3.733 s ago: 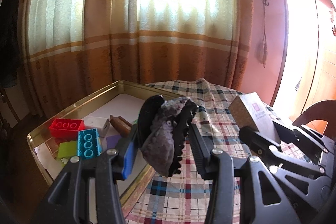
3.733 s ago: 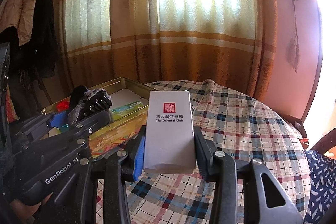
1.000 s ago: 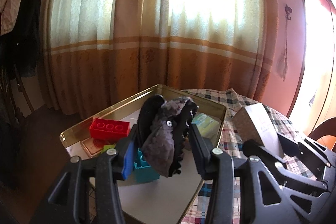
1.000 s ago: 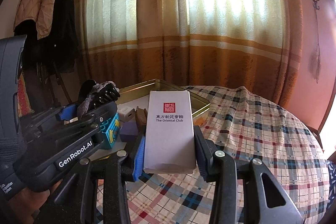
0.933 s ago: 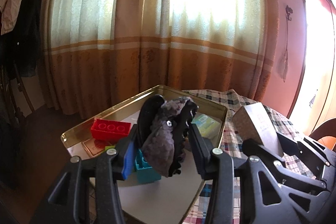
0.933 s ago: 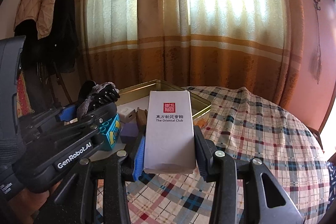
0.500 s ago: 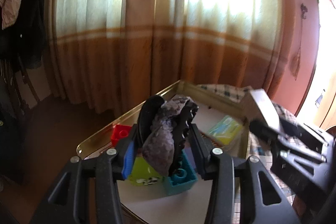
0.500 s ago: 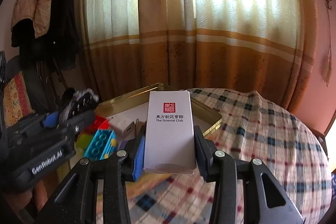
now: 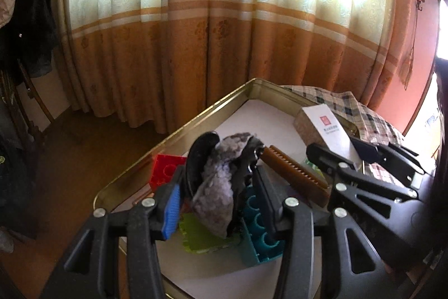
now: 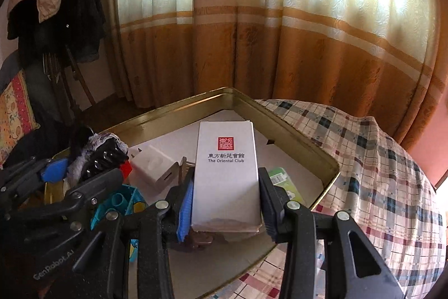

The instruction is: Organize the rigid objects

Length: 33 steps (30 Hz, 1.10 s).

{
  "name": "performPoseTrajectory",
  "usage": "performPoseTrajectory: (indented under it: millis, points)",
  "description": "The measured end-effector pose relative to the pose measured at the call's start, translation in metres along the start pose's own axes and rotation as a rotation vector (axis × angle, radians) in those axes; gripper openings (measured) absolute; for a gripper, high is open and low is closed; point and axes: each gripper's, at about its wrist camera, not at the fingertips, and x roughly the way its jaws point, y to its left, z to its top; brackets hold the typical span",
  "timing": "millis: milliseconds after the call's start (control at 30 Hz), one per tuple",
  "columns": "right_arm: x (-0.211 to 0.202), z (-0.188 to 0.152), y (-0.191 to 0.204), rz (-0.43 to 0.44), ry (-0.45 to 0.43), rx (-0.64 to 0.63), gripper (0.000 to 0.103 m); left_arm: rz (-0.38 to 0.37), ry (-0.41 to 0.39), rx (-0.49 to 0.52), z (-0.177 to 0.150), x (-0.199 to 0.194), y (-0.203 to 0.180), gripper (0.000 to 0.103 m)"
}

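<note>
Left wrist view: the left gripper is clamped on a black hair claw with grey fuzz above the gold tray.

The claw hides much of the green piece and teal brick below it; the red brick and brown comb show partly. The right gripper squeezes a white box over the tray's white floor, its base out of sight. The tray sits on a plaid tablecloth, near orange-banded curtains.
</note>
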Motion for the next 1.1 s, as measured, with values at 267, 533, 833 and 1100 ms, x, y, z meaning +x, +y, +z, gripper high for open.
performPoseTrajectory:
  millis: [267, 533, 833, 1100]
  points:
    - [-0.012, -0.004, -0.008, 0.01, -0.021, 0.057, 0.061, 0.021, -0.034, -0.013, 0.004, -0.007, 0.003, 0.069]
    - [-0.042, -0.022, -0.021, -0.008, -0.06, 0.142, 0.079, 0.031, -0.086, -0.045, 0.001, -0.027, 0.012, 0.102]
    - [-0.076, -0.033, -0.016, -0.061, -0.137, 0.12, 0.082, 0.024, -0.119, -0.018, -0.003, -0.048, 0.007, 0.103]
    - [-0.104, -0.018, -0.003, -0.1, -0.215, 0.05, 0.089, 0.044, -0.148, -0.027, 0.004, -0.07, 0.013, 0.103]
